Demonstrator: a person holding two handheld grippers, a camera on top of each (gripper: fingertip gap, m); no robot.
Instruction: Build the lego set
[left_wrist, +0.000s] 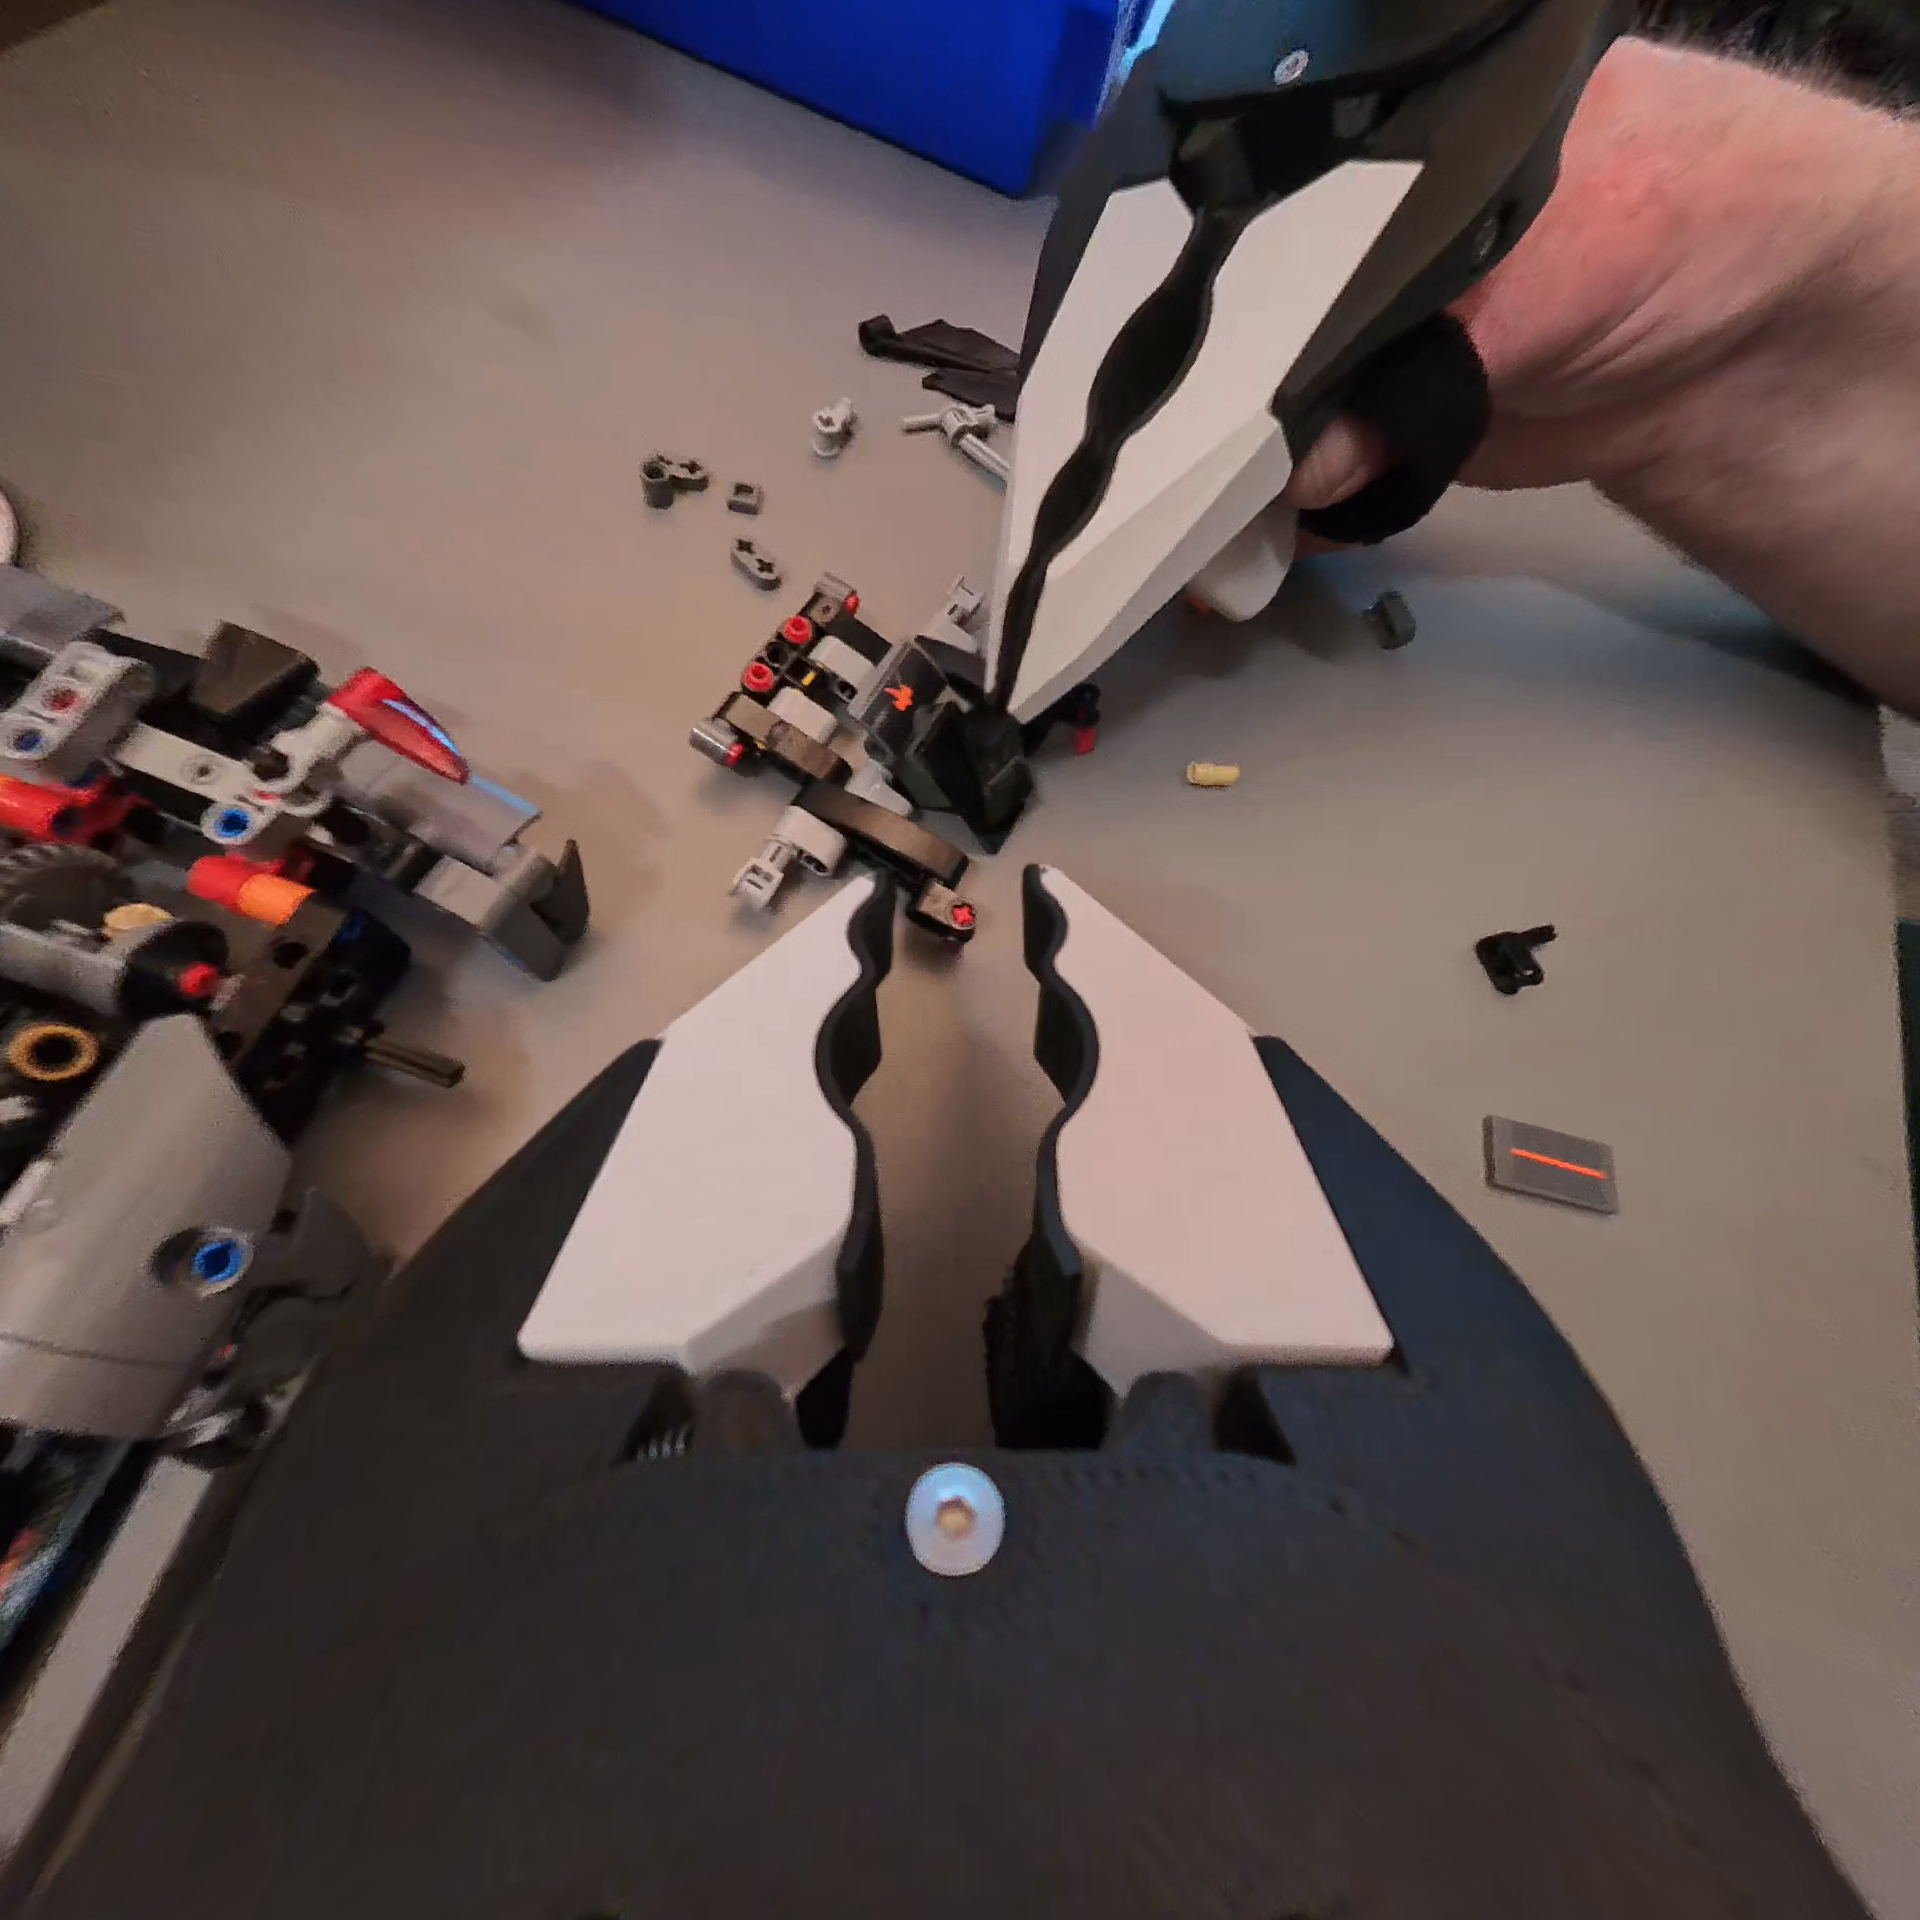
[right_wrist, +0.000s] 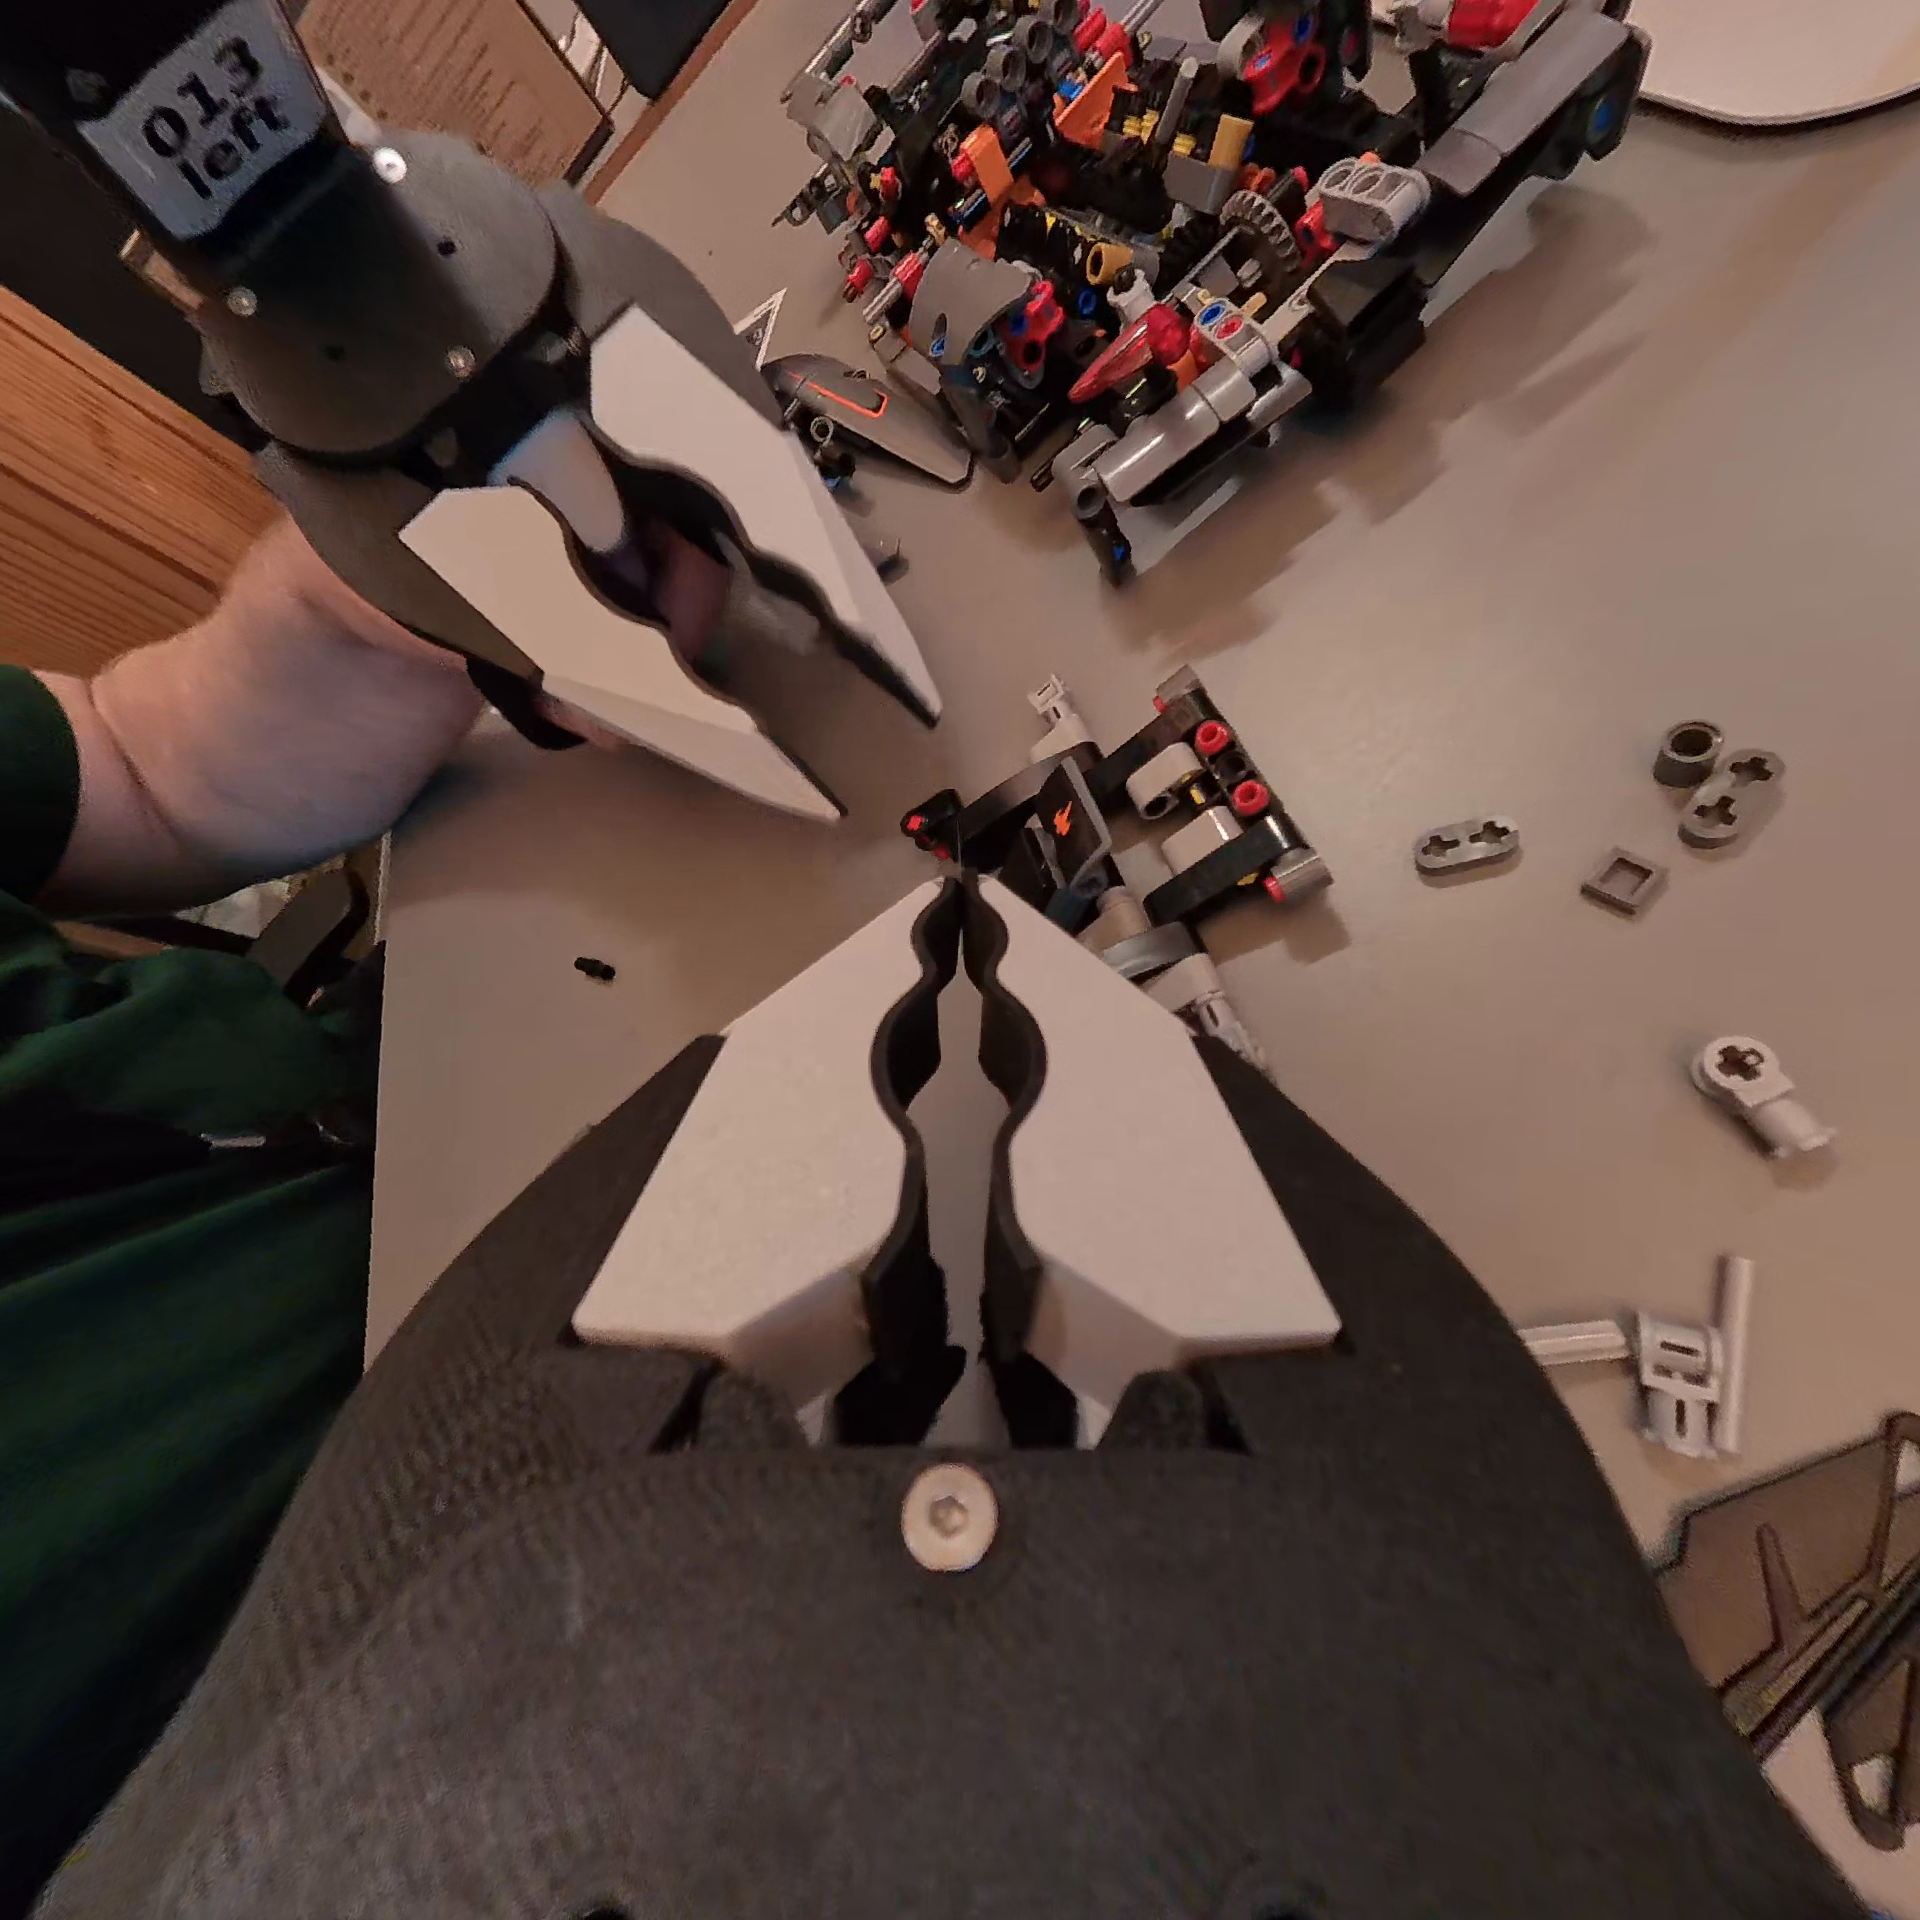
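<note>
Black subassembly (right_wrist: 1132, 831) pinched by right hand-held gripper (right_wrist: 961, 883)

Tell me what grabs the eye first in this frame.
The small black-and-grey sub-assembly mid-table, with the right gripper shut on its black end piece. The left gripper hovers open just short of it. At the table's left sits the big colourful car build.

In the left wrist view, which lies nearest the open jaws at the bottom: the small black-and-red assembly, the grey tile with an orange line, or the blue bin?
1. Small assembly, just ahead of the left gripper.
2. Grey tile, off right.
3. Blue bin, far back.
</note>
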